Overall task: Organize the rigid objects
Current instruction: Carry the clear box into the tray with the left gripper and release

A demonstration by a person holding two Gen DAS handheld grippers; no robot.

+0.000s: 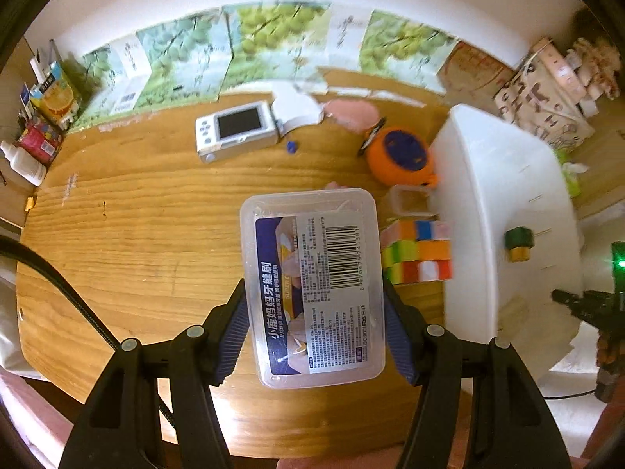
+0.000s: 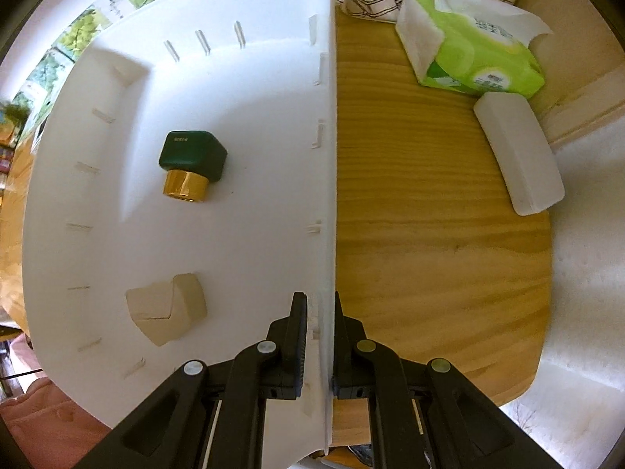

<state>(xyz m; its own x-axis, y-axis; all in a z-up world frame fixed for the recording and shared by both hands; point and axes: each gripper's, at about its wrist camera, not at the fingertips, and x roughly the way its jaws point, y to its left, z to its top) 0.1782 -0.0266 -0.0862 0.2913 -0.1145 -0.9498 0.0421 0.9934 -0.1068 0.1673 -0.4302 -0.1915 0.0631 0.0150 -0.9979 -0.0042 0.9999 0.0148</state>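
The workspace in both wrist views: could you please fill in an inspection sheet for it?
Surface: wooden table, scuffed.
Job's things: clear plastic box in grip; green-and-gold bottle and beige block inside white bin; puzzle cube beside the bin.
Clutter: handheld game console, orange plush toy, tissue pack.
Grippers: left hand-held gripper clamps the box; right hand-held gripper pinches the bin wall.
Cables: black cable at left.
Surroundings: grape-print cartons along the wall.
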